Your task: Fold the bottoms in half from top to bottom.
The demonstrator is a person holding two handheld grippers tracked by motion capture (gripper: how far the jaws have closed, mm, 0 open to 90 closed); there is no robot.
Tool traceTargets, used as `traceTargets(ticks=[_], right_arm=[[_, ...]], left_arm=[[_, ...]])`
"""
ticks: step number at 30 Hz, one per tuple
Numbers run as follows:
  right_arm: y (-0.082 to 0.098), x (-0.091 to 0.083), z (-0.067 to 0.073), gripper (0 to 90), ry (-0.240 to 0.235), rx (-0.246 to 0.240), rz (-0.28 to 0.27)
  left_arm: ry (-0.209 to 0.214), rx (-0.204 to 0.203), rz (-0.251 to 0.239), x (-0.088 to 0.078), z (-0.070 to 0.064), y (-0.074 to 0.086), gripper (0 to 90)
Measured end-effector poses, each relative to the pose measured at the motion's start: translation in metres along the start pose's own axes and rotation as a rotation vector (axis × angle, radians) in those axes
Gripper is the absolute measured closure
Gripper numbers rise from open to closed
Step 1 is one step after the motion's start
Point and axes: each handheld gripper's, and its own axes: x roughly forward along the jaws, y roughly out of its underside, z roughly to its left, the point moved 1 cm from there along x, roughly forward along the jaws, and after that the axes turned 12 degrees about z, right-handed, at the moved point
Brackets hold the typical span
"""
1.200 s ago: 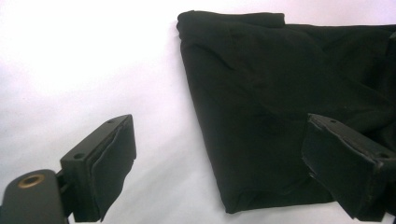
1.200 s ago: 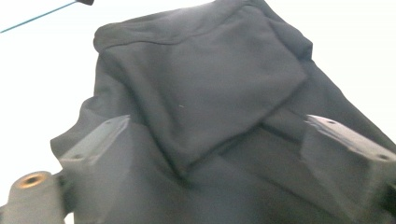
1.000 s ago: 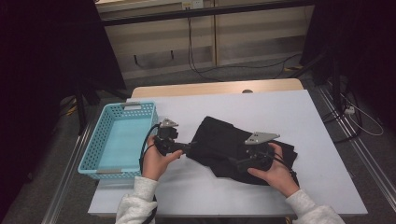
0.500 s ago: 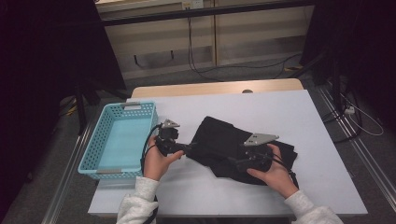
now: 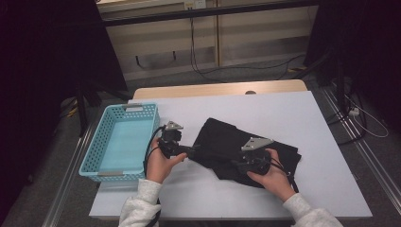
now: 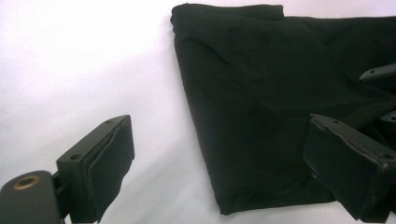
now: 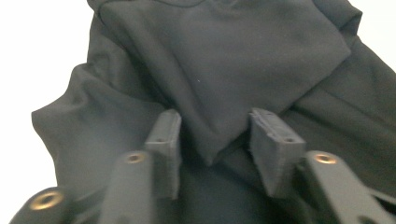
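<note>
Folding step in hand: the black folded cloth garment (image 5: 246, 146) lies mid-worktop, right of the light-blue plastic basket (image 5: 120, 142). Your right gripper (image 7: 215, 140) has just been closing, its fingers straddling a fold corner, not yet pinching. Left gripper (image 6: 224, 163) stands wide open over the near-left corner, holding nothing. Next: close both, then lift evenly.

You wear light grey knit sleeves (image 5: 142, 203) with ribbed cuffs. Your left gripper (image 5: 191, 151) is black, topped by a grey three-cornered plate, with a black cable looping beside it. Your right gripper (image 5: 239, 163) matches. Each jaw is a black bar with small screws, brass-ringed pivots and a dark pad (image 7: 170, 140).
</note>
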Motion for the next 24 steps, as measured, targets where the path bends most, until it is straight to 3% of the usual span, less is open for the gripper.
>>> traceTargets(ticks=[8,12,15,24], right_arm=[[0.0009,-0.0043,-0.0071,71.9,0.002,0.038,-0.029],[0.0012,-0.0029,-0.0071,80.7,-0.035,0.036,-0.023],[0.0006,-0.0032,-0.0078,86.7,-0.037,0.036,-0.036],[0.0,-0.0073,-0.0085,89.0,-0.058,0.023,-0.056]], left_arm=[[-0.001,-0.002,-0.009,-0.0018,0.0008,-0.0011,9.1],[0.003,0.009,-0.001,-0.0022,-0.0005,-0.0023,9.1],[0.005,0.019,-0.01,-0.0042,-0.0017,-0.0038,9.1],[0.004,0.015,-0.006,-0.0029,-0.0006,-0.0028,9.1]])
